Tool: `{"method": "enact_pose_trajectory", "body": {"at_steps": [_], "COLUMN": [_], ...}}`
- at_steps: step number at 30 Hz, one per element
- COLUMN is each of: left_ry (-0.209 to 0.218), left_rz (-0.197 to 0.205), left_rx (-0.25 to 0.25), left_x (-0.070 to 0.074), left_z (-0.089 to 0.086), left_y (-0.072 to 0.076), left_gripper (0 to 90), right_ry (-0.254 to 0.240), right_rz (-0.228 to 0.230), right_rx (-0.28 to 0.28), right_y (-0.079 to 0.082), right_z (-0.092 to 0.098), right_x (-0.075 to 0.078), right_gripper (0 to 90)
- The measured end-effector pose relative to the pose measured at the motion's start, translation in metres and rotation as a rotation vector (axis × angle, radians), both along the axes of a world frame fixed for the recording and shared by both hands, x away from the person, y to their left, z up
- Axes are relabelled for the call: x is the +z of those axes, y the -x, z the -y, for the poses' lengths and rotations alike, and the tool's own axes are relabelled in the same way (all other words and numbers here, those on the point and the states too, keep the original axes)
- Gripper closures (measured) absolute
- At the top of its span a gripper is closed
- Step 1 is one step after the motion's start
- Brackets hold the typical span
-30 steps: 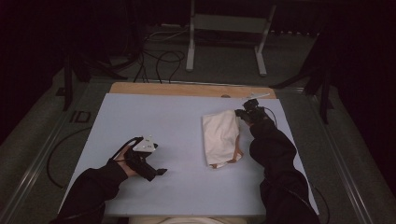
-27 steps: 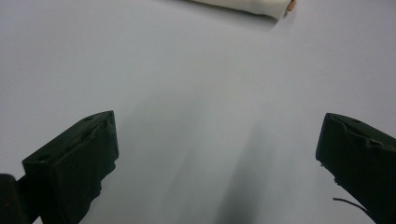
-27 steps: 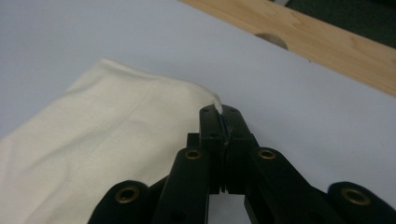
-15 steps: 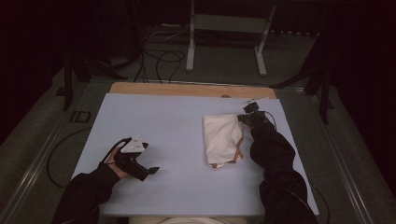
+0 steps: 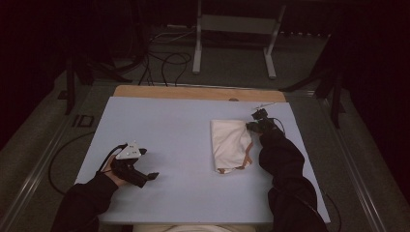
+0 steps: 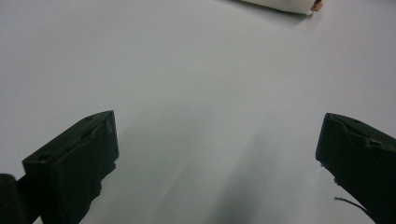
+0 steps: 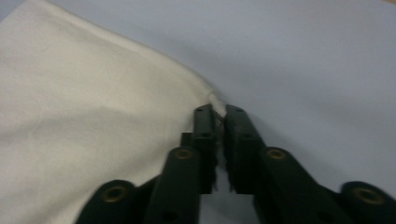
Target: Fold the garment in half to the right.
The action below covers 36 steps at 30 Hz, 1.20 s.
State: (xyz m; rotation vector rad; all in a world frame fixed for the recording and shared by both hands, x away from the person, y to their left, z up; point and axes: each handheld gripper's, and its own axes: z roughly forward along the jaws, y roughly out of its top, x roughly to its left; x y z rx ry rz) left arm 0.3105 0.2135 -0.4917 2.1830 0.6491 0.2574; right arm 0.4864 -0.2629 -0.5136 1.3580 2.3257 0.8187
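One cream cloth (image 5: pixel 231 145) lies folded on the right half of the pale blue table (image 5: pixel 169 125), its brown-trimmed end toward me and its far corner up by my right claw (image 5: pixel 255 126). In the right gripper view that corner (image 7: pixel 215 100) sits between my two jaws, which stand with a narrow slit between them; they have just been opening a little, and I cannot tell whether the pads are pressing the fabric. There are two claws in all, one in each of my hands, and two dark sleeves coming up from the near edge. My left claw (image 5: pixel 140 174) rests low over the left part of the table, well apart from the cloth, its jaws spread wide with nothing but bare table between them (image 6: pixel 215 140); the near end of the cloth (image 6: pixel 285 5) peeks in at the top of that view. Beyond the table's far edge runs one wooden strip (image 5: pixel 193 93), and behind it stand a grey metal frame (image 5: pixel 237 29) and loose black cables (image 5: pixel 164 60) on the floor. Compared with a second ago, the cloth lies flatter and neater, my right claw has come lower at its corner, and my left claw has drifted toward the near left.
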Motion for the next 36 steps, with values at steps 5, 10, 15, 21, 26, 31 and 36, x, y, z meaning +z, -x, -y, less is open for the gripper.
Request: {"method": "enact_pose_trajectory", "body": {"at_steps": [5,10,15,21,26,31,36], "left_ry": [0.011,0.021,0.008,0.017,0.026,0.033,0.049], "left_rz": [0.0,0.008,0.006,0.016,0.011,0.006,0.007], "left_rx": [-0.001,0.016,0.009,0.014,0.021,0.023,0.023], "left_x": [0.0,0.002,0.002,0.006,0.005,0.003,0.002], "left_z": [-0.004,-0.008,-0.008,-0.012,-0.015,-0.016,-0.017], "left_y": [0.001,0.005,0.008,0.014,0.018,0.019,0.019], "left_gripper": [0.3,0.2,0.2,0.3,0.3,0.2,0.2], "right_ry": [-0.007,-0.046,-0.059,-0.07,-0.062,-0.04,-0.031], "right_rz": [0.009,0.039,0.02,-0.024,-0.038,-0.031,-0.012], "right_rx": [-0.003,0.007,0.035,0.033,0.025,0.046,0.066], "right_y": [0.004,0.028,0.055,0.074,0.077,0.078,0.082], "right_z": [0.002,0.003,0.002,0.006,0.005,0.004,0.003], "right_x": [0.007,0.024,0.025,0.012,0.001,0.003,0.013], "right_gripper": [71.6,64.2,64.3,62.8,70.3,85.5,86.9]}}
